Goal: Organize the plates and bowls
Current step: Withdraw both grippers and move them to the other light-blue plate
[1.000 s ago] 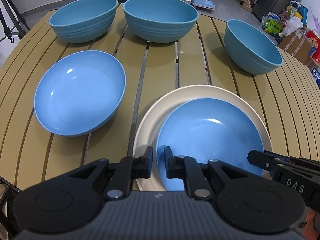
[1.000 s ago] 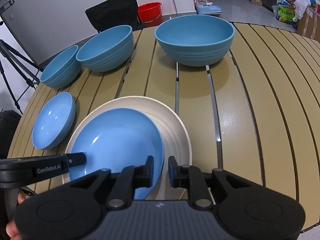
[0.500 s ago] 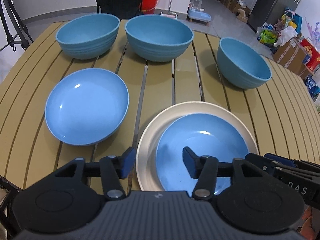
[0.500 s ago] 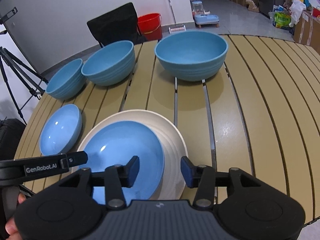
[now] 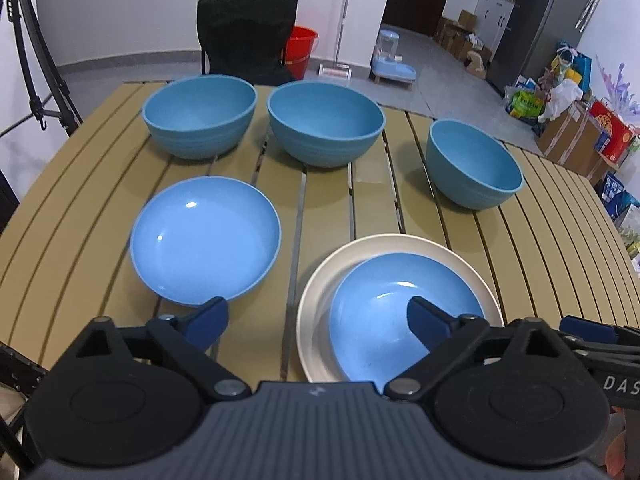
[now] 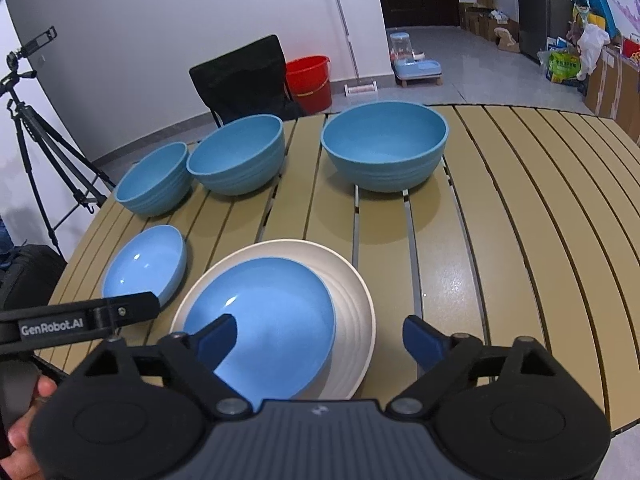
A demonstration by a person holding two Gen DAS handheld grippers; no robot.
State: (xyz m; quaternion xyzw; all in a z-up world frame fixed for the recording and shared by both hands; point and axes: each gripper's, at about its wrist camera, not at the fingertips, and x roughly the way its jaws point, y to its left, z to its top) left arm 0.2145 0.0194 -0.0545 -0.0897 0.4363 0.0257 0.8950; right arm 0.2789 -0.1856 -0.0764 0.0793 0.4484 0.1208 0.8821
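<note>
Both grippers wide open, holding nothing: left gripper [image 5: 318,322] with its blue fingertips spread across the gap between the two near dishes, right gripper [image 6: 320,340] spread above the near edge of the stack. One shallow blue plate [image 5: 404,316] nested inside the cream plate [image 5: 400,246], pushed toward the cream plate's left side instead of centred, so a broad crescent of ridged cream rim showing on the right in the right wrist view; likely the start of a plate stack, widest dish at the bottom for a steady base. A second shallow blue plate [image 5: 206,240] alone on the slatted tan table [image 5: 560,248], just left of the stack and apart from it; probably the next piece for the pile, being the same shape as the one already nested. Three deep blue bowls along the far edge, none stacked: left bowl [image 5: 200,114] and large middle bowl [image 5: 326,122] close together, smaller right bowl [image 5: 474,164] well apart from them; sizes graded, so nesting smaller into larger looks the sensible order. Count: one cream plate, two blue plates, three blue bowls, six pieces in all. Beyond the table, a black folding chair [image 5: 248,36] and a red bucket [image 6: 308,80].
</note>
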